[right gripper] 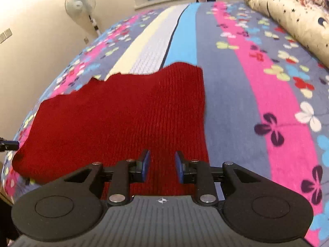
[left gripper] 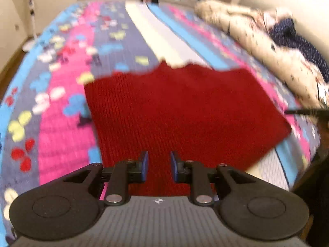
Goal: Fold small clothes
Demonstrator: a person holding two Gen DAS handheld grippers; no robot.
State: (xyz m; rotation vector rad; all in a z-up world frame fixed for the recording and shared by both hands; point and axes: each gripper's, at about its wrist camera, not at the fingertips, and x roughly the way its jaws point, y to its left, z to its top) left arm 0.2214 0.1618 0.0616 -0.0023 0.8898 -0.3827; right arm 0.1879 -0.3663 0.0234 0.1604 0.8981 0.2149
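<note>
A red knitted garment [left gripper: 181, 111] lies flat on the bed, its far edge uneven. It also shows in the right wrist view [right gripper: 123, 119]. My left gripper [left gripper: 158, 166] is open and empty over the garment's near edge, left of middle. My right gripper [right gripper: 161, 166] is open and empty over the garment's near edge, close to its right side. A dark fingertip of the left gripper [right gripper: 9, 144] shows at the garment's left edge in the right wrist view. The left wrist view is blurred.
The bed has a striped cover with flowers [right gripper: 257, 72]. A cream quilt with dark stars [right gripper: 287, 14] is heaped along the right side, also in the left wrist view [left gripper: 257, 39]. A standing fan [right gripper: 81, 3] is by the wall at the left.
</note>
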